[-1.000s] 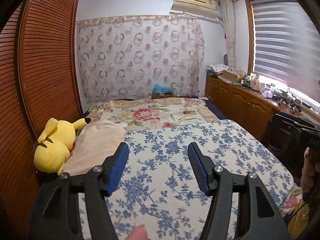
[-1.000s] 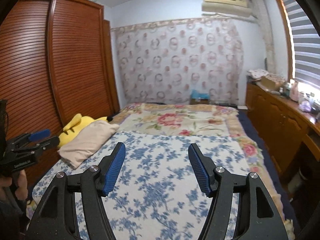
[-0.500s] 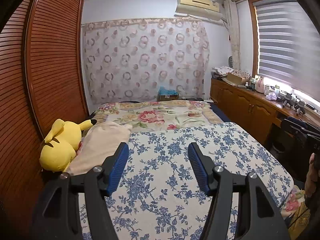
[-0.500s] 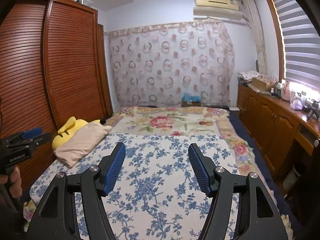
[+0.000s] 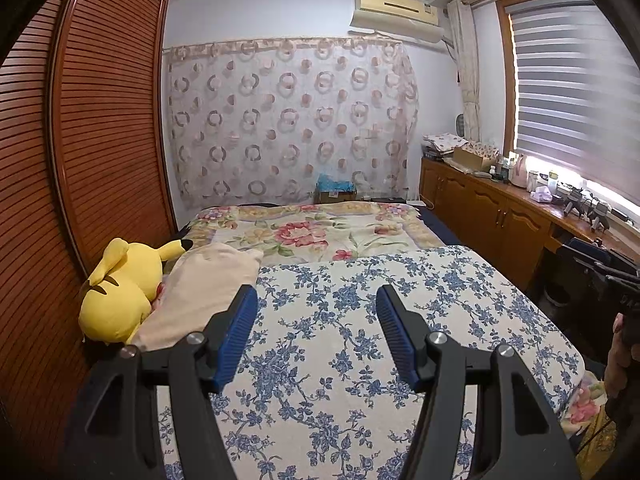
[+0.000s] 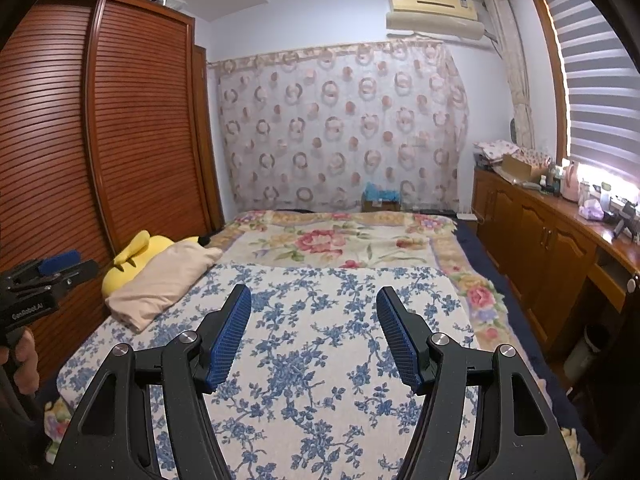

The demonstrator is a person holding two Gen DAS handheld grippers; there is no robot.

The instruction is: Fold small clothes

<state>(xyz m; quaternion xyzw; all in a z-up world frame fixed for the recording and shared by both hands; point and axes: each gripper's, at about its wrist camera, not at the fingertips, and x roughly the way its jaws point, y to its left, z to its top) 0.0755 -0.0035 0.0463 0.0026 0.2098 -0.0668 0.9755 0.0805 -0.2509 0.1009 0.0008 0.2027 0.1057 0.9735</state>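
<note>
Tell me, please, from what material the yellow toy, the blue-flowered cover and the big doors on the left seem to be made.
Yellow toy: plush fabric, apparently; soft, rounded, matte.
Blue-flowered cover: printed cloth, probably cotton or a blend; matte, lying flat.
Wardrobe doors: reddish-brown wood or wood veneer, horizontally slatted, with a slight sheen.

Beige garment (image 5: 200, 292) — crumpled heap at bed's left edge, against yellow plush (image 5: 120, 292).

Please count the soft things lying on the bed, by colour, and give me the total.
Yellow: 1, the plush toy.
Beige: 1, the pillow that leans against the plush toy.
Blue and white floral: 1, the near blanket.
Pink floral: 1, the far blanket.
Total: 4
</note>
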